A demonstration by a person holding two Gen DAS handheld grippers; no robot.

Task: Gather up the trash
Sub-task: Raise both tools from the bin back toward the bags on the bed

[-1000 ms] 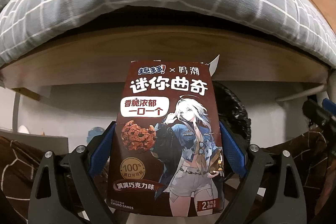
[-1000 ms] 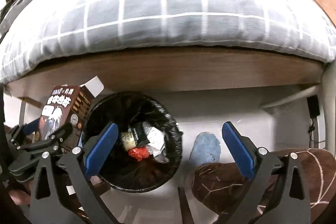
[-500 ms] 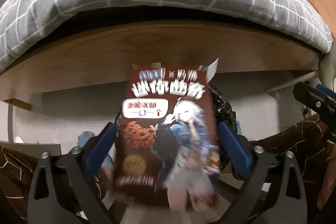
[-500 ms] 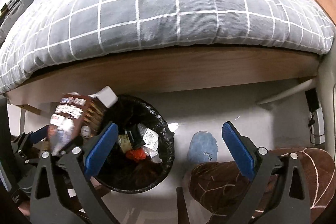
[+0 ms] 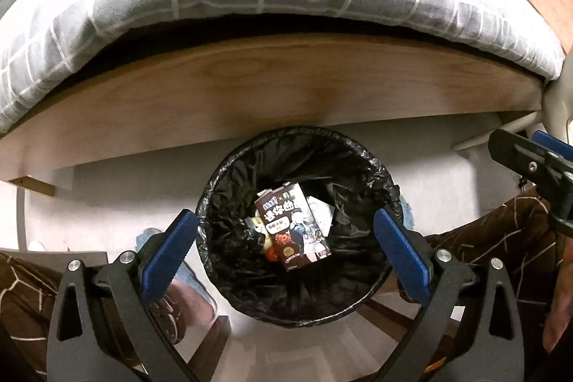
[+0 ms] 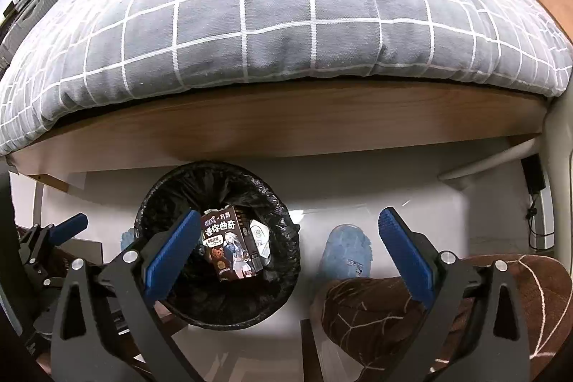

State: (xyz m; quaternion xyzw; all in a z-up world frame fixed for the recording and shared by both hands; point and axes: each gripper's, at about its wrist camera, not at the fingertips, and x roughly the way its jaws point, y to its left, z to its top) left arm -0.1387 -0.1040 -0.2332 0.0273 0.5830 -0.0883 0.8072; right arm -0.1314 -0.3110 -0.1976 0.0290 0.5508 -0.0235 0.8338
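A brown cookie box [image 5: 294, 228] with a cartoon figure lies face up inside the round bin lined with a black bag [image 5: 229, 174], on top of other wrappers. The same cookie box [image 6: 230, 244] shows in the bin [image 6: 283, 231] in the right wrist view. My left gripper [image 5: 286, 246] hangs above the bin's mouth, open wide, with nothing between its blue pads. My right gripper [image 6: 286, 253] is open too and holds nothing; it hovers above the floor just right of the bin. The left gripper's fingers [image 6: 53, 231] show at the left edge of the right wrist view.
A bed with a grey checked quilt [image 6: 286, 24] and a wooden side rail [image 5: 272, 95] overhangs the bin. A blue slipper [image 6: 345, 251] lies on the pale floor right of the bin. A person's legs in brown patterned trousers [image 6: 404, 306] are at the lower right.
The cookie box left my left gripper and dropped into the bin. The left jaws spread a little wider and now show the bin below. The right gripper stayed put.
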